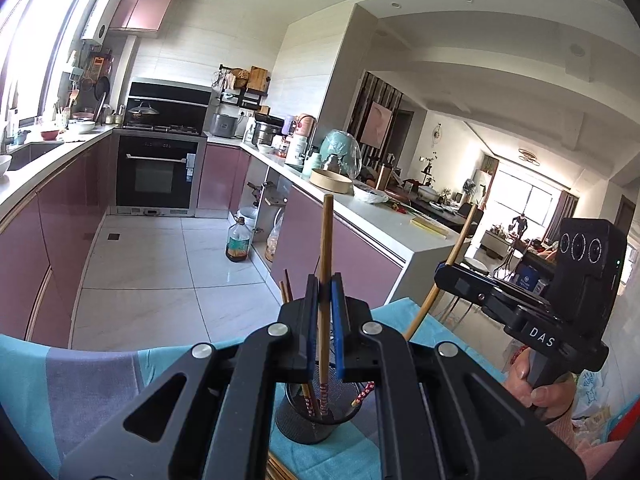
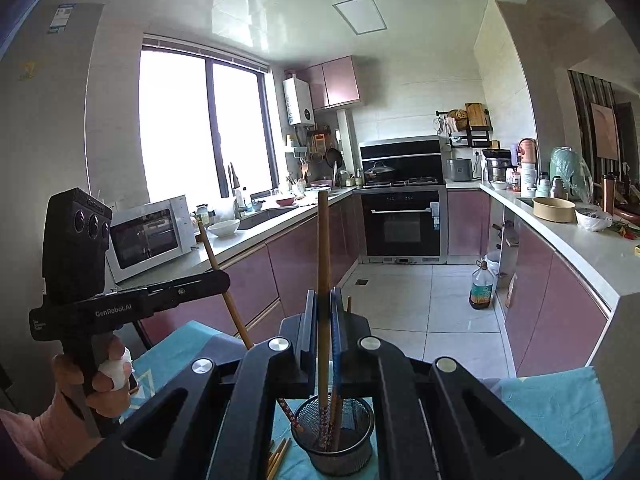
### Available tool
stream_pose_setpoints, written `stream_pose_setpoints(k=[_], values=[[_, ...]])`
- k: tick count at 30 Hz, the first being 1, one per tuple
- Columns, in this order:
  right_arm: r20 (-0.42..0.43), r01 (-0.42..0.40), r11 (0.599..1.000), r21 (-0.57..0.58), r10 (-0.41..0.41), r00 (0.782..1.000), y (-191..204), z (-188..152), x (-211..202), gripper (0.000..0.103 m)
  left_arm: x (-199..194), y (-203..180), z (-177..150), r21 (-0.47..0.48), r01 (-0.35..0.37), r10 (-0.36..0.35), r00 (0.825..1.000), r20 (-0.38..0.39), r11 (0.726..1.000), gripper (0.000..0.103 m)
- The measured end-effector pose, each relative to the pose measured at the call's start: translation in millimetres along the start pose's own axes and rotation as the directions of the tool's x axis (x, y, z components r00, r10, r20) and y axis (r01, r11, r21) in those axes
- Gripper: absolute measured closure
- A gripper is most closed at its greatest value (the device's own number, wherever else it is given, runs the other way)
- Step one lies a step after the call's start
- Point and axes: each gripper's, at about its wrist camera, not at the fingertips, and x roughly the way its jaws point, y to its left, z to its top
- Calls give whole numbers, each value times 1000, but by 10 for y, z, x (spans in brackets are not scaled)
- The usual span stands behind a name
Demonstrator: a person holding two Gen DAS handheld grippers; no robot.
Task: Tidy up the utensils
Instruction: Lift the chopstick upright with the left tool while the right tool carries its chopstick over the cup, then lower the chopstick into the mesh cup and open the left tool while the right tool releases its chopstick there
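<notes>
Closest to each camera, black linkage arms lead to fingers clamped tight on a wooden chopstick: the left gripper point(image 1: 324, 300) pinches one chopstick point(image 1: 326, 248) upright, and the right gripper point(image 2: 324, 316) does the same with another chopstick point(image 2: 322, 248). Each stick's patterned lower end hangs at or just inside the mouth of the black mesh cup point(image 2: 334, 436), which stands on the blue cloth point(image 2: 552, 408) over the surface; holding them upright above the cup suits dropping them straight in, judging by the task. More chopsticks already lean inside the cup, and a few loose ones point(image 2: 278, 454) lie on the cloth just beside it, probably next to be sorted. Seen from the left camera, the right gripper's body reads "DAS"; from the right camera, the left one reads "GenRobot.AI". Beyond the cup, an oil bottle point(image 2: 482, 286) stands on the tiled floor, and farther off sit the oven point(image 2: 404, 224) and microwave point(image 2: 150, 236).
</notes>
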Motion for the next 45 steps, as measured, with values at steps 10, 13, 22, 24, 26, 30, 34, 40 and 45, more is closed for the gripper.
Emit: stream_pose_setpoints(k=[10, 13, 22, 24, 26, 30, 34, 40, 45], values=[[-179, 11, 1000, 20, -7, 984, -125, -341, 522, 98, 536, 31, -227, 42, -10, 18, 980, -196, 999, 96], [-256, 8, 1000, 24, -2, 967, -152, -444, 657, 98, 672, 51, -327, 53, -9, 22, 967, -252, 999, 96], [-351, 52, 997, 52, -30, 936, -216, -539, 936, 96, 1001, 233, -387, 41, -27, 38, 952, -302, 999, 96], [-350, 61, 996, 69, -33, 936, -257, -550, 962, 96, 1053, 258, -396, 35, -38, 46, 951, -305, 999, 95], [-340, 71, 994, 79, -40, 940, -274, -559, 956, 91, 1094, 281, -412, 31, -56, 63, 950, -305, 998, 92], [-307, 76, 992, 98, -42, 951, -308, -575, 842, 84, 995, 288, -487, 28, -78, 83, 954, -287, 997, 81], [-291, 68, 993, 99, -37, 956, -283, -620, 717, 80, 832, 322, -551, 33, -107, 112, 961, -252, 994, 79], [-261, 2, 997, 77, 18, 965, -72, -678, 506, 72, 441, 330, -690, 45, -155, 161, 970, -182, 987, 70], [-269, -76, 996, 55, 88, 959, 167, -829, 372, 67, 98, 354, -835, 55, -191, 197, 971, -137, 980, 60]])
